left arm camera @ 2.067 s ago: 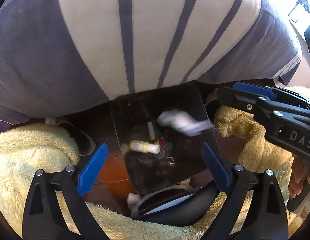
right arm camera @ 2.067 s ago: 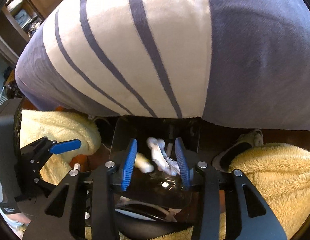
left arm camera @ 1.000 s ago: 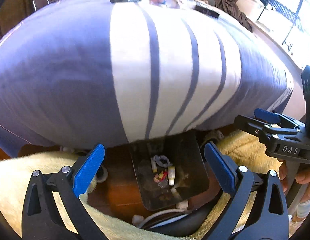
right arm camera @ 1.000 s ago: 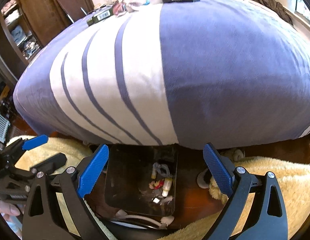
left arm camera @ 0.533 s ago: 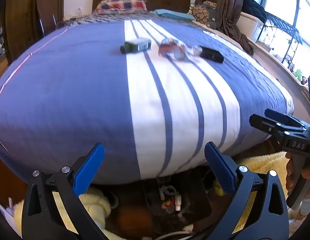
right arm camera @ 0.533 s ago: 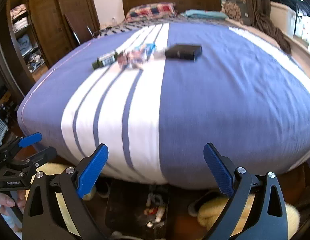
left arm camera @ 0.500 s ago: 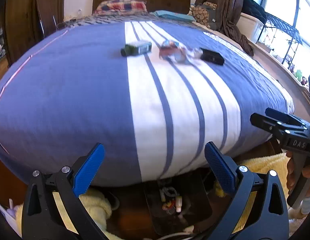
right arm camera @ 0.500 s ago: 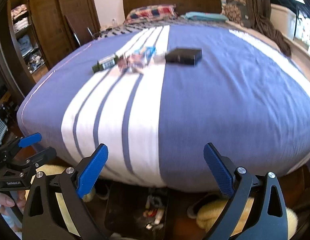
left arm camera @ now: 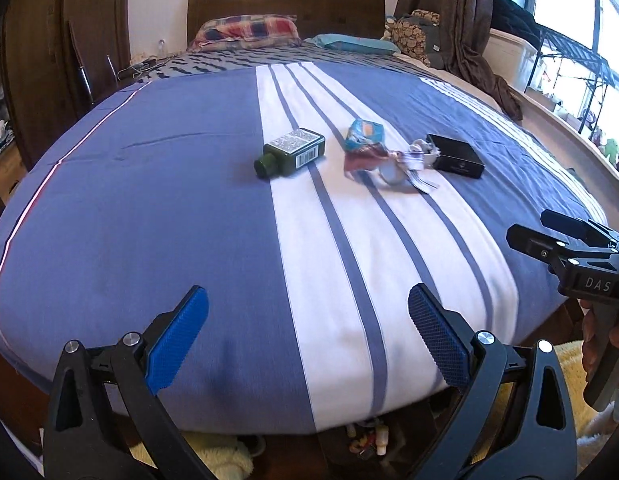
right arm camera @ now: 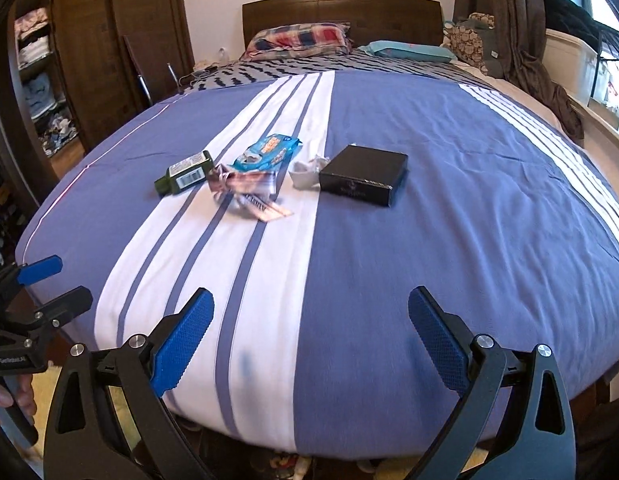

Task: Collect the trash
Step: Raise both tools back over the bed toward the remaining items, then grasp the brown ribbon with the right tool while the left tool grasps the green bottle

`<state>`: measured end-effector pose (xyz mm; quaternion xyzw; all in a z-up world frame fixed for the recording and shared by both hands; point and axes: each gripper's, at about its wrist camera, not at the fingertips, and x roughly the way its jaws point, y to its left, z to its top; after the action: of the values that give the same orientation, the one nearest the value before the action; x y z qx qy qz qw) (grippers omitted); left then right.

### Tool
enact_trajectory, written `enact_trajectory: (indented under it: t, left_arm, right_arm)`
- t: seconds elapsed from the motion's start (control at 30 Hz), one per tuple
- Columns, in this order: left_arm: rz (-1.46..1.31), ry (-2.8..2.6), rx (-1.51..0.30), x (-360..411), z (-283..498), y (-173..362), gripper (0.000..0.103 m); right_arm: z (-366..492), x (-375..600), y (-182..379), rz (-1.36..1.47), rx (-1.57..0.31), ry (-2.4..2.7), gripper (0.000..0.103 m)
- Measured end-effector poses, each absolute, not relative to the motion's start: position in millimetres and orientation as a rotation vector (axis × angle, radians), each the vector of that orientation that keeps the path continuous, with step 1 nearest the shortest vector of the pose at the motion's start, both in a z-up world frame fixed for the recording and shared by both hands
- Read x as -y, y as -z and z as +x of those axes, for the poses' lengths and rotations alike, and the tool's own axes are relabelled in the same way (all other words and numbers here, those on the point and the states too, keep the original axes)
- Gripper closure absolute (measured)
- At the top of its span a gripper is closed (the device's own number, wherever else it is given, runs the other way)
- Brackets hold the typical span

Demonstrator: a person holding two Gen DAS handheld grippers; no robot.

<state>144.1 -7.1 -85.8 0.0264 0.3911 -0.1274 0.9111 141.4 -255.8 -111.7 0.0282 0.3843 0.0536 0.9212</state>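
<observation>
"DAS" is read on the right gripper (left arm camera: 581, 256) body, and "GenRobot.AI" on the left gripper (right arm camera: 53, 284) body; other labels stay illegible.

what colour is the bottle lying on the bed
Dark green bottle, with a pale barcoded label; it shows best in the left wrist view.

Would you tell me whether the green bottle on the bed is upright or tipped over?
Tipped over: the green bottle lies on its side on the bedspread, barcode label facing up.
</observation>
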Motion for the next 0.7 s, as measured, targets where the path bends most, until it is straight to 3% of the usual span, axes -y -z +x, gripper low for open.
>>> enact_trajectory:
  t: [0.17,0.23,0.3,0.4,0.63,0.7]
  left_arm:
    - [0.058,0.242,-0.83,7.8,168.0,93.7,0.008]
    - [0.058,0.239,-0.84,7.3,177.6,97.2,0.008]
    - [0.059,0.234,-0.848,7.4,184.5,99.4,0.008]
    - [0.056,0.225,-0.859,3.9,196.4,102.0,0.008]
    - [0.052,0.212,-0.87,-5.7,214.6,103.5,0.008]
    - [0.051,0.211,-0.873,-7.7,218.8,103.8,0.008]
  right_arm:
    - [167.6,242.6,108.4,0.036,-0.767,-0.148,0.007]
    - [174.0,237.8,107.6,0.021,-0.762,-0.16,0.015]
    - [188.9,227.2,108.1,-0.004,-0.766,-0.18,0.034]
    - [207.6,212.4,108.8,-0.029,-0.774,-0.214,0.048]
    - [228.0,181.6,107.4,-0.107,-0.754,-0.27,0.056]
    - [234.8,175.3,110.6,-0.125,-0.765,-0.287,0.065]
